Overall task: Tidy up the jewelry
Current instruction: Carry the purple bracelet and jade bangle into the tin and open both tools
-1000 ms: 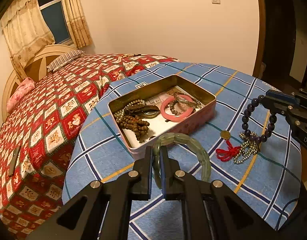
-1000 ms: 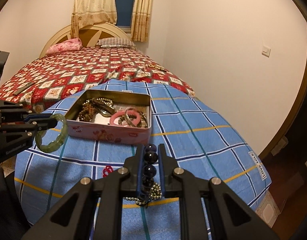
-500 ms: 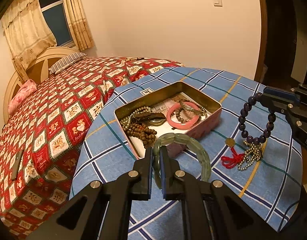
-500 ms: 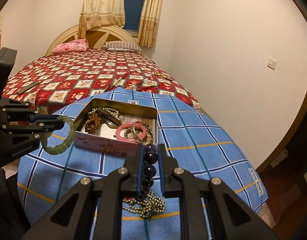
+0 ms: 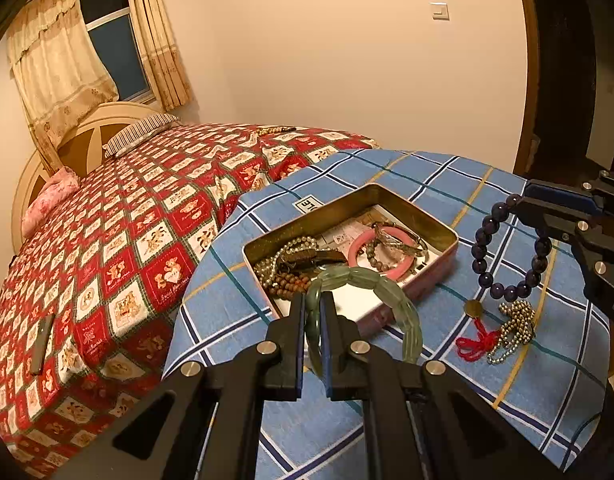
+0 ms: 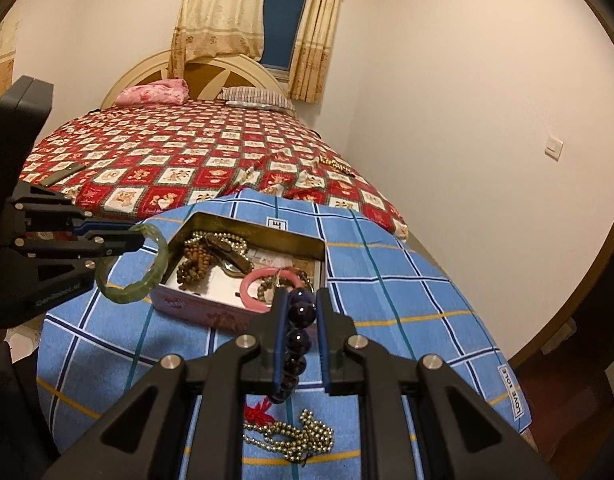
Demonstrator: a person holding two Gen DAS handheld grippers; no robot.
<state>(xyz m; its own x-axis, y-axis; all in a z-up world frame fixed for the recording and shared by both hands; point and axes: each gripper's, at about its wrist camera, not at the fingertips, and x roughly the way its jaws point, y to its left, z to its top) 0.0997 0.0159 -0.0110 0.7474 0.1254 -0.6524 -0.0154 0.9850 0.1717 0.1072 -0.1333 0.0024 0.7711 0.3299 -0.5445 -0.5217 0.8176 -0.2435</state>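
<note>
My left gripper (image 5: 311, 300) is shut on a pale green bangle (image 5: 391, 294), held in the air at the near edge of an open pink tin (image 5: 435, 270). The tin holds brown bead strings, a pink bangle (image 5: 361, 248) and metal bracelets. My right gripper (image 6: 301, 300) is shut on a dark purple bead bracelet (image 6: 299, 316), which hangs over the blue checked cloth (image 6: 407, 288). From the left wrist view the purple bracelet (image 5: 483, 240) dangles right of the tin. A gold bead chain (image 5: 515, 328) with a red tassel (image 5: 477, 342) lies on the cloth below it.
The round table drops off on all sides. A bed with a red patterned cover (image 5: 107, 248) stands close behind the table. A dark remote-like object (image 5: 43, 340) lies on the bed. A wall with a light switch (image 6: 554, 149) is to the right.
Both grippers have risen a little and drawn back from the tin, each still holding its bracelet. The purple bracelet now hangs higher above the gold chain.
</note>
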